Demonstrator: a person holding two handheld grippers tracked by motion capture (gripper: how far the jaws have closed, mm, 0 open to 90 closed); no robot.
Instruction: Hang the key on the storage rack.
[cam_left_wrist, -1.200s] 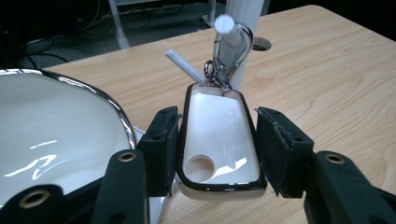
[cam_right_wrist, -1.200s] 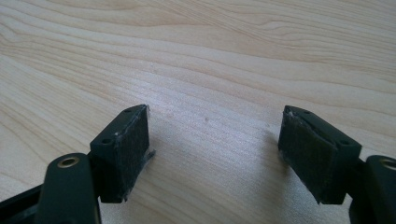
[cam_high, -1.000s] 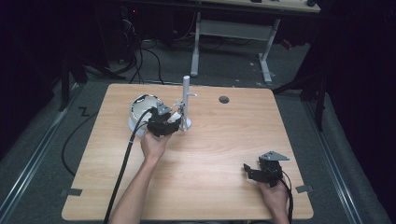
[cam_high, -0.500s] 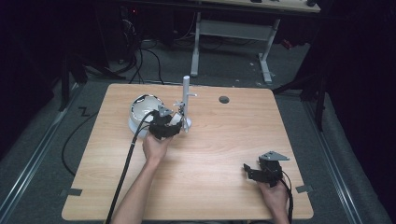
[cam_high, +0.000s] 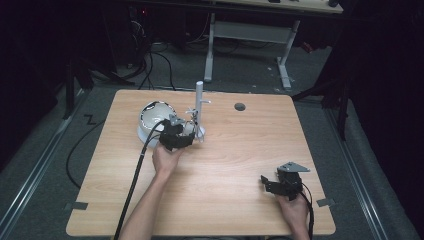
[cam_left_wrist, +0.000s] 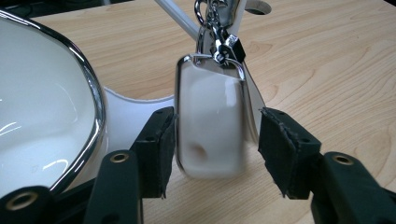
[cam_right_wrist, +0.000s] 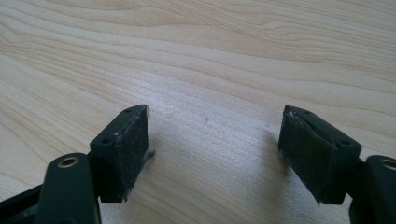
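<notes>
Just parted, left gripper (cam_left_wrist: 215, 144) pads flanking a glossy chrome-rimmed white tag (cam_left_wrist: 211, 116); right gripper (cam_right_wrist: 215, 154) wide, empty.

No readable text, label, brand or number on anything in view.

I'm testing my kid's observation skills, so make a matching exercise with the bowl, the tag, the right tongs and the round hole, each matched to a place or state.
1 bowl
2 tag
3 right tongs
4 round hole

A hangs from a clip
B open, nothing between the jaws
C dark, set in the tabletop
D left of the stand

Pairs: 1-D, 2-A, 3-B, 4-C
</notes>
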